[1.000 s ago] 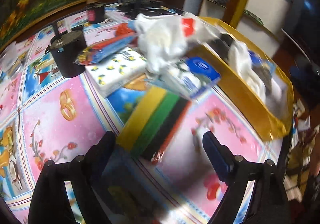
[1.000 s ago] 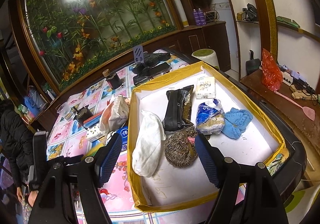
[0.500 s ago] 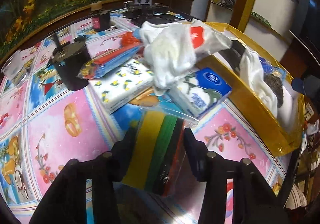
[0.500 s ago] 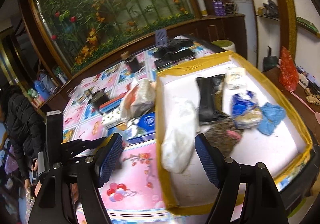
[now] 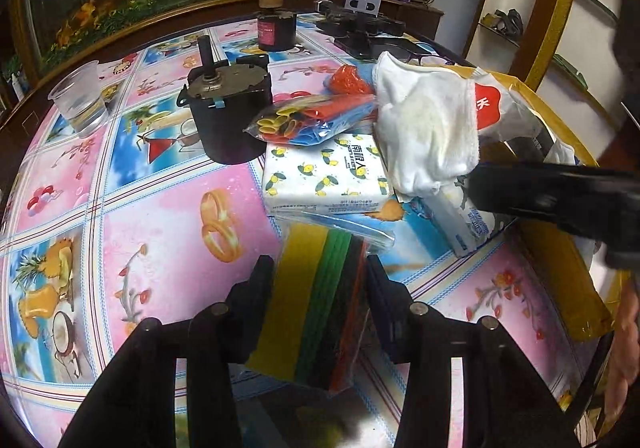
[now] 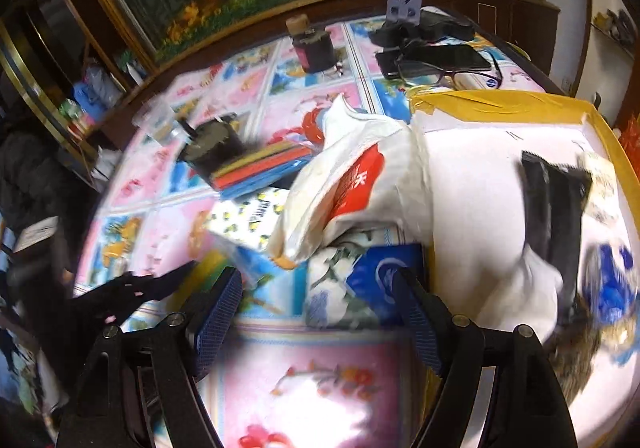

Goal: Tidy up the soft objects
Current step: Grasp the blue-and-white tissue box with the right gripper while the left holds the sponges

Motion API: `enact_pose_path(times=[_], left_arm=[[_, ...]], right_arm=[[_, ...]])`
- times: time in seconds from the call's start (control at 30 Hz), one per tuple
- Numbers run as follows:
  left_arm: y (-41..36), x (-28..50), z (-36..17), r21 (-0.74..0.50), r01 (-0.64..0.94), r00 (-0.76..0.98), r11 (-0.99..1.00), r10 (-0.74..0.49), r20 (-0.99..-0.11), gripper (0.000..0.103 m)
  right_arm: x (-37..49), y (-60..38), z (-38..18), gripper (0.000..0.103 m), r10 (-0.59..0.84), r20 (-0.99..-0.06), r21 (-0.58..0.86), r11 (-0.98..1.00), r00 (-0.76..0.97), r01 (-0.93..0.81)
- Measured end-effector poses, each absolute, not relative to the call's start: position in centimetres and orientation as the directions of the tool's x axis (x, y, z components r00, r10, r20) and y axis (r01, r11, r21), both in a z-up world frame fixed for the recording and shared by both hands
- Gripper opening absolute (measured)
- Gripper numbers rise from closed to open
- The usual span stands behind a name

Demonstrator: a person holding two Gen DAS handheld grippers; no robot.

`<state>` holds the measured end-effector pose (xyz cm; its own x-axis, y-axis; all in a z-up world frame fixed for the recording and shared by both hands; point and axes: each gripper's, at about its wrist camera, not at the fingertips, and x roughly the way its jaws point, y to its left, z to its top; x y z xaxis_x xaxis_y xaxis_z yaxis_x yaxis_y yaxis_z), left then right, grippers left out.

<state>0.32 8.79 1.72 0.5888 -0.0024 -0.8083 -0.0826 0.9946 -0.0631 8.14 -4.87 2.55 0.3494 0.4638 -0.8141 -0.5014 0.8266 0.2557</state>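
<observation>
Several soft items already in the yellow-rimmed box (image 6: 500,109); left gripper (image 5: 320,280) pinching the sponge pack (image 5: 316,300) on the table, right gripper (image 6: 316,312) spreading, empty, above the tissue packs (image 6: 360,280) outside

Sponge pack (image 5: 316,296) yellow, green, black, red stripes; tissue pack (image 5: 324,175) white, lemon print.
</observation>
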Motion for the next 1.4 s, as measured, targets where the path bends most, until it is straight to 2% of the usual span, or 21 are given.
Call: enact_pose_path(times=[0.17, 0.37, 0.43, 0.57, 0.6, 0.8, 1.0, 1.17, 1.23, 1.4], left_arm=[[8.7, 0.3, 1.7, -0.061, -0.081, 0.587, 0.995, -0.002, -0.810, 0.045], [9.0, 0.0, 1.9, -0.068, -0.088, 0.583, 0.994, -0.003, -0.812, 0.044], [9.3, -0.1, 1.9, -0.070, -0.095, 0.582, 0.993, -0.002, -0.813, 0.044], [9.9, -0.2, 1.9, -0.079, -0.112, 0.581, 0.991, 0.001, -0.814, 0.045], [9.9, -0.1, 1.9, -0.077, -0.114, 0.580, 0.990, 0.003, -0.815, 0.045], [9.6, -0.1, 1.8, -0.069, -0.111, 0.579, 0.991, 0.008, -0.815, 0.045], [9.6, -0.1, 1.8, -0.067, -0.108, 0.576, 0.992, 0.008, -0.817, 0.045], [9.5, -0.2, 1.9, -0.073, -0.098, 0.577, 0.993, -0.003, -0.817, 0.045], [9.5, -0.2, 1.9, -0.073, -0.096, 0.576, 0.993, -0.004, -0.817, 0.045], [9.5, -0.2, 1.9, -0.073, -0.096, 0.576, 0.993, -0.004, -0.817, 0.045]], right_arm=[[9.9, -3.1, 2.0, 0.085, 0.381, -0.845, 0.145, 0.839, 0.375, -0.525], [8.2, -2.7, 1.4, 0.089, 0.423, -0.861, 0.212, 0.802, 0.281, -0.559], [7.4, -3.3, 1.4, 0.091, 0.467, -0.853, 0.277, 0.782, 0.231, -0.559], [6.4, -4.7, 1.3, 0.094, 0.602, -0.795, 0.494, 0.708, 0.067, -0.504], [6.2, -5.0, 1.7, 0.094, 0.617, -0.783, 0.505, 0.701, 0.074, -0.503], [7.6, -3.7, 2.7, 0.094, 0.516, -0.834, 0.337, 0.757, 0.197, -0.559], [11.2, -2.4, 1.5, 0.094, 0.461, -0.855, 0.271, 0.788, 0.239, -0.552], [11.1, -1.4, 0.8, 0.094, 0.447, -0.875, 0.274, 0.775, 0.188, -0.570], [10.1, -1.5, 0.8, 0.094, 0.455, -0.876, 0.299, 0.771, 0.159, -0.563], [7.3, -2.8, 1.7, 0.094, 0.575, -0.817, 0.473, 0.714, 0.046, -0.516]])
